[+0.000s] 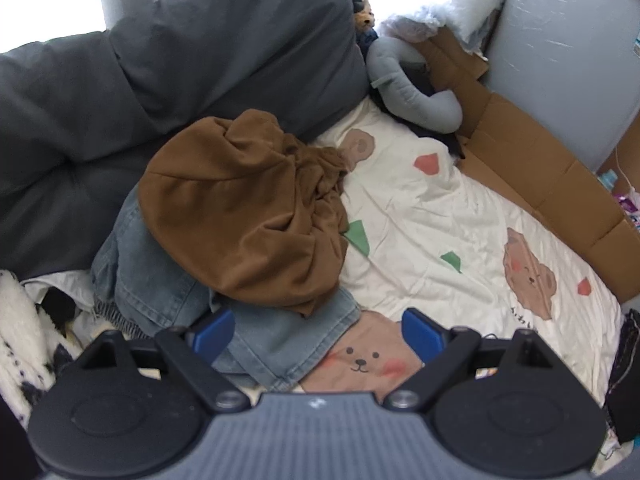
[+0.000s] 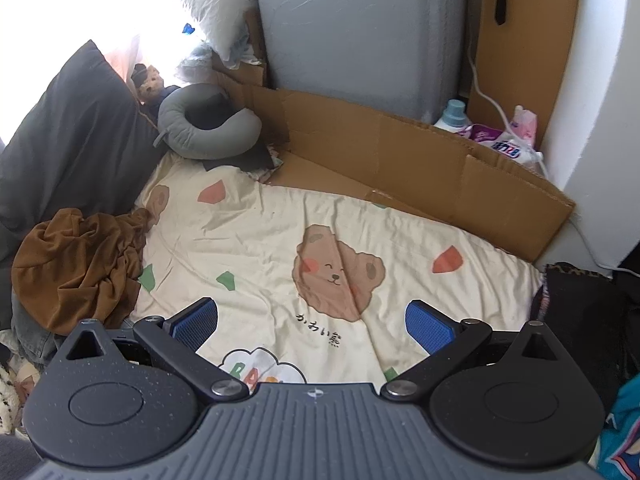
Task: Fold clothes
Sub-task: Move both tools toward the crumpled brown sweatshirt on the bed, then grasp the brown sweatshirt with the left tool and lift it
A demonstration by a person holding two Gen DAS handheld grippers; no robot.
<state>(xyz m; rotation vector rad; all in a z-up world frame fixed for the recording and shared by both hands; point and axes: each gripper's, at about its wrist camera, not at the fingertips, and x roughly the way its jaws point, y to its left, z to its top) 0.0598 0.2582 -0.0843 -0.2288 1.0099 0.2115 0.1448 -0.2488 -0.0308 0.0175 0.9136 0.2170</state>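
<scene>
A crumpled brown garment (image 1: pixel 244 212) lies in a heap on top of light blue jeans (image 1: pixel 160 292) at the left side of the bed. My left gripper (image 1: pixel 318 332) hovers open just above the jeans' near edge, with nothing between its blue pads (image 1: pixel 424 334). In the right wrist view the same brown garment (image 2: pixel 80 264) sits far left, with a strip of the jeans (image 2: pixel 32 332) under it. My right gripper (image 2: pixel 312 324) stands open over the bare cream bear-print sheet (image 2: pixel 248 240), holding nothing.
A dark grey duvet (image 1: pixel 120 92) is piled behind the clothes. A grey neck pillow (image 2: pixel 208 128) lies at the head of the bed. Flattened cardboard (image 2: pixel 400 160) lines the far edge against a grey panel (image 2: pixel 360 32). Dark and teal fabric (image 2: pixel 616 420) lies at right, white fluffy fabric (image 1: pixel 20 340) at left.
</scene>
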